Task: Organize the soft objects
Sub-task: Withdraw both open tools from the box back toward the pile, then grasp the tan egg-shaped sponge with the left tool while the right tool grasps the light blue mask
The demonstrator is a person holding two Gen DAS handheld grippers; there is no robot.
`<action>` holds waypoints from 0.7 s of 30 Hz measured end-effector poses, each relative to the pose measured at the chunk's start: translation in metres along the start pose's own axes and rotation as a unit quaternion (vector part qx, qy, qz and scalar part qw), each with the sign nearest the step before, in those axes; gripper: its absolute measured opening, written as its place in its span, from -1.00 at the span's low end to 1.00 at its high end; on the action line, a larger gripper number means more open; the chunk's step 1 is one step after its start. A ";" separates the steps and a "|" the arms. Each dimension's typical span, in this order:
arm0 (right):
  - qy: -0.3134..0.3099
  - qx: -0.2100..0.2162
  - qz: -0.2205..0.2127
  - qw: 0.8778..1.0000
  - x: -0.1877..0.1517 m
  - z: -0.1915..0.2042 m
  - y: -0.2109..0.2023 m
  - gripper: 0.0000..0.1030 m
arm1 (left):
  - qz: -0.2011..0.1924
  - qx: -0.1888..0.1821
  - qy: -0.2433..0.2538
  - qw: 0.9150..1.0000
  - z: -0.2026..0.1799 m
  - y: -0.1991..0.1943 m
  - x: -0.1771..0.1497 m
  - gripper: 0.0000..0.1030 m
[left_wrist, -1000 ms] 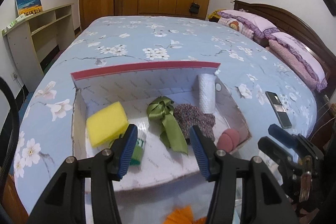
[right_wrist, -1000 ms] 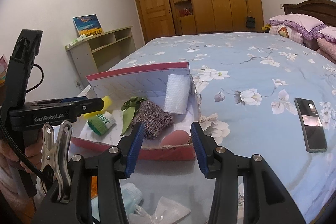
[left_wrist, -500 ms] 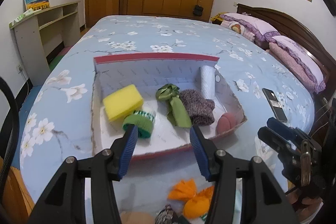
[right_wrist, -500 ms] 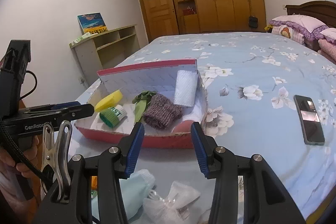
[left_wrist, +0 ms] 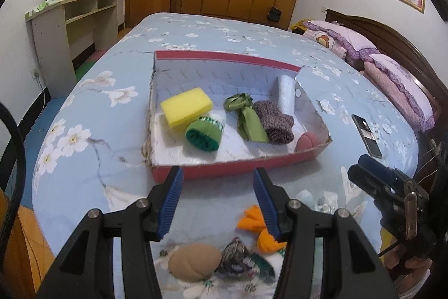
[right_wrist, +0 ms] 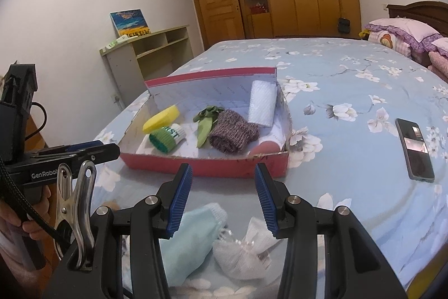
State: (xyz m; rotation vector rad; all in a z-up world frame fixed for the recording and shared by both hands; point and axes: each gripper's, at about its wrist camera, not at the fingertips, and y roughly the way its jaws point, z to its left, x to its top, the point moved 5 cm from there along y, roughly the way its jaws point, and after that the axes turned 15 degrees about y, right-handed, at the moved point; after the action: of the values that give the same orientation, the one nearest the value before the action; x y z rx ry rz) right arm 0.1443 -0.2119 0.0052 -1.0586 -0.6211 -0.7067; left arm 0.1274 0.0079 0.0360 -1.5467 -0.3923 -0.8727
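A red-rimmed cardboard box (left_wrist: 224, 171) (right_wrist: 207, 167) lies on the bed. It holds a yellow sponge (left_wrist: 184, 105), a green-and-white rolled sock (left_wrist: 204, 132), a green ribbon (left_wrist: 246, 116), a purple knit sock (left_wrist: 275, 121), a white roll (left_wrist: 287, 97) and a pink ball (left_wrist: 306, 140). My left gripper (left_wrist: 218, 203) hangs open and empty just short of the box, above an orange cloth (left_wrist: 257, 226), a tan rolled sock (left_wrist: 194, 261) and a dark patterned piece (left_wrist: 238, 259). My right gripper (right_wrist: 224, 198) is open and empty over a pale blue sock (right_wrist: 190, 237) and a white mesh bundle (right_wrist: 246, 251).
A phone (right_wrist: 415, 149) (left_wrist: 366, 135) lies on the flowered bedspread to the right of the box. Pillows (left_wrist: 350, 41) and a dark headboard are far right. A shelf unit (left_wrist: 67, 18) stands by the left wall, and wardrobes line the back.
Both grippers have drawn back from the box toward the bed's near edge. The box looks farther off, and the loose soft items in front have come into view.
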 end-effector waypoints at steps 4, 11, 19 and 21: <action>-0.004 0.005 0.005 1.000 -0.008 0.005 -0.005 -0.08 | 0.005 0.005 -0.006 1.000 0.003 -0.007 -0.016 0.06; -0.006 0.017 0.022 1.000 -0.022 0.013 -0.011 -0.08 | 0.014 0.002 -0.019 1.000 0.007 -0.017 -0.046 0.06; -0.011 0.009 0.037 0.999 -0.038 0.020 -0.016 -0.08 | 0.027 0.002 -0.044 0.999 0.014 -0.015 -0.069 0.06; -0.016 0.013 0.048 0.999 -0.044 0.024 -0.017 -0.08 | 0.030 0.000 -0.048 0.998 0.014 -0.013 -0.072 0.06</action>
State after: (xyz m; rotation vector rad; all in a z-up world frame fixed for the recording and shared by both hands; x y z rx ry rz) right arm 0.1013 -0.1860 -0.0098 -1.0697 -0.6022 -0.5976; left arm 0.0755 0.0412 -0.0060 -1.5965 -0.4128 -0.7553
